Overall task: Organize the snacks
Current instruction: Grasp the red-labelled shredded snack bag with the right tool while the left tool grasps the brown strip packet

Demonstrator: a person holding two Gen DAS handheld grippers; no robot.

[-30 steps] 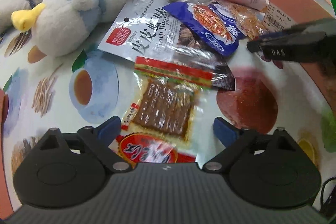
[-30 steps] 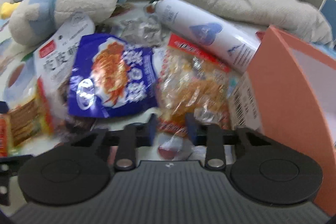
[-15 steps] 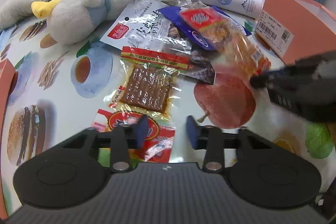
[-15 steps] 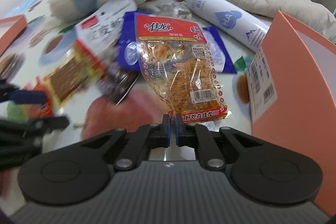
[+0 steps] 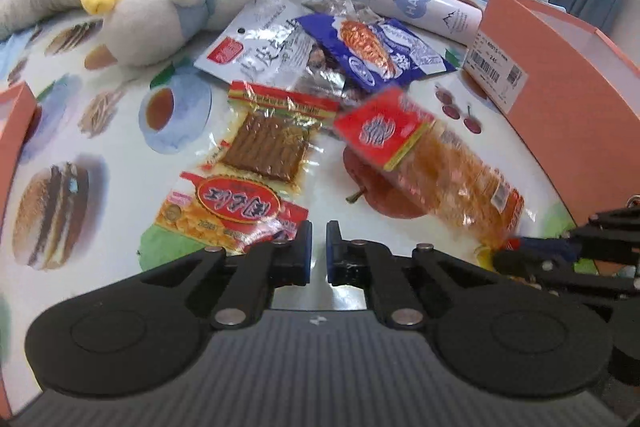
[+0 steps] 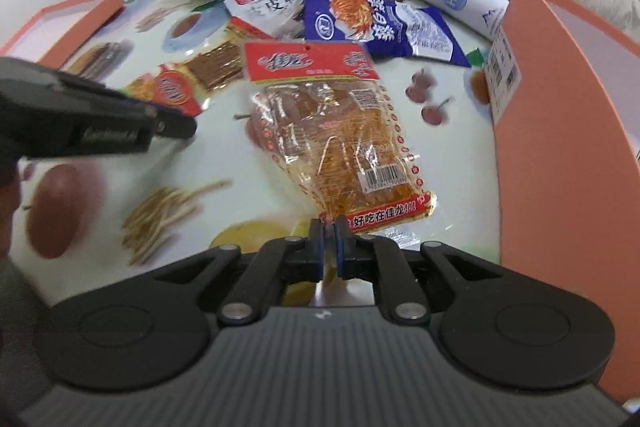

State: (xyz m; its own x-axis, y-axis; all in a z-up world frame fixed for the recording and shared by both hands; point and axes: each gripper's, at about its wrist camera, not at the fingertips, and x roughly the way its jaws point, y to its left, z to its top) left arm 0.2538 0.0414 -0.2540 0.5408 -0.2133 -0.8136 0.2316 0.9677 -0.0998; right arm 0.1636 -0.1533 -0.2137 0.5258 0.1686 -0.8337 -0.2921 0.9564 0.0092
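My right gripper (image 6: 329, 243) pinches the bottom edge of an orange snack pack (image 6: 332, 131) with a red header; its jaws are easing open with the pack's edge still between the pads. In the left wrist view that pack (image 5: 432, 167) hangs tilted above the table, with the right gripper (image 5: 516, 255) at its lower end. My left gripper (image 5: 318, 251) is shut with nothing between its pads. A red pack of brown strips (image 5: 264, 147) lies flat just beyond its left fingertip. Farther back lie a blue pack (image 5: 372, 47) and a white shrimp pack (image 5: 260, 47).
A tall orange box (image 6: 568, 107) stands at the right, a shallow orange box (image 6: 72, 15) at the far left. A white spray bottle (image 5: 404, 3), a plush toy (image 5: 180, 11) and a grey cushion line the back. The printed tablecloth (image 6: 100, 207) covers the table.
My left gripper went from wide open around the strip pack to shut, and pulled back from it. My right gripper closed on the orange pack, lifted it off the pile and carried it nearer.
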